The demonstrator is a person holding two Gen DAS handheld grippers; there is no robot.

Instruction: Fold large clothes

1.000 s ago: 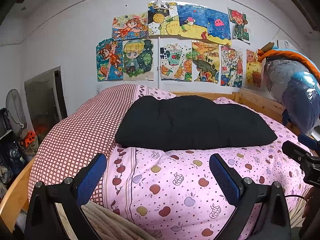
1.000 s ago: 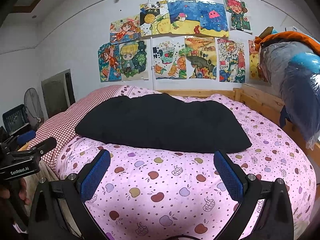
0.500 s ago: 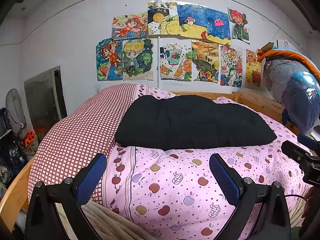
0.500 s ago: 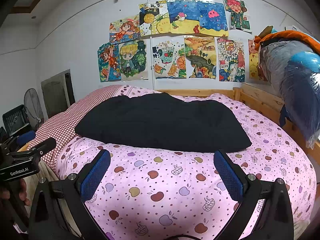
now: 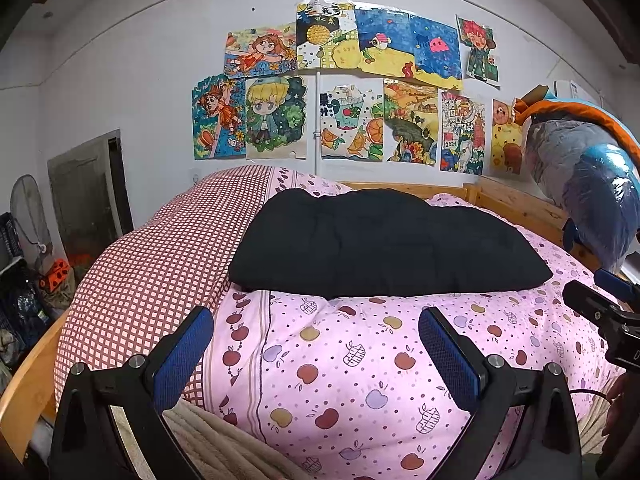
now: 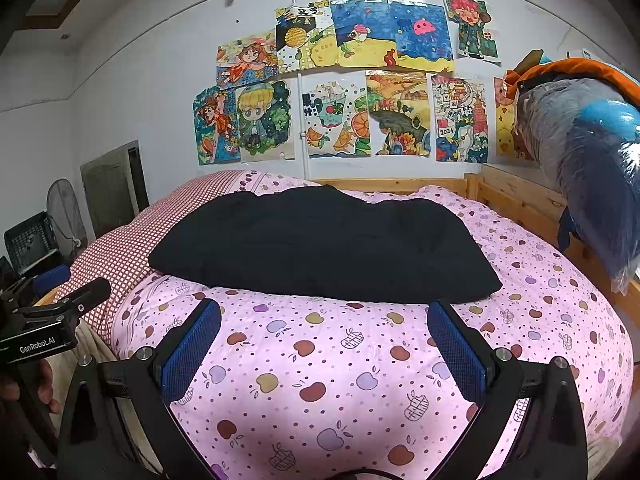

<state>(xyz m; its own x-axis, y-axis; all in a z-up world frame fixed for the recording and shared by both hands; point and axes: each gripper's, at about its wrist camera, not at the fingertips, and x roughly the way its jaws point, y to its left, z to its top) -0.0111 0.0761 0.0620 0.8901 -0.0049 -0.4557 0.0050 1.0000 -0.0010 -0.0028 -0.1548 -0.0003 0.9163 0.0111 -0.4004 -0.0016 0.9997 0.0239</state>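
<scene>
Left gripper (image 5: 316, 344): jaws spread wide and empty, blue pads (image 5: 182, 354) held above the near edge of the bed, over the seam where the pink cover meets the checked one.
Right gripper (image 6: 324, 340): jaws likewise wide apart, gripping nothing, poised over the pink cover near the bed's near edge; its black body also juts into the left wrist view at the right edge.
Person's hand (image 6: 44, 390): partly seen low at the left edge of the right wrist view, wrapped around the handle of the other gripper, which carries a white printed label.
Beige blanket (image 5: 224, 444): ribbed fabric bunched at the near left corner of the bed, just below the left gripper.
Pink apple-print duvet (image 6: 320, 364): covers most of the bed, puffed and rounded.
Red-checked bedding (image 5: 160, 264): runs along the bed's left side, touching the duvet.
Black padded garment (image 5: 384, 244): lies flat across the middle of the bed on the duvet, beyond both grippers and touched by neither.
Wooden bed frame (image 6: 516, 196): rails show at the far and right edges.
Plastic-wrapped bundle (image 6: 592, 160): blue, grey and orange, hanging above the right rail.
Children's drawings (image 5: 360, 84): colourful sheets taped across the white wall behind the bed.
Fan (image 6: 66, 210): stands by the left wall, beside a dark doorway.
</scene>
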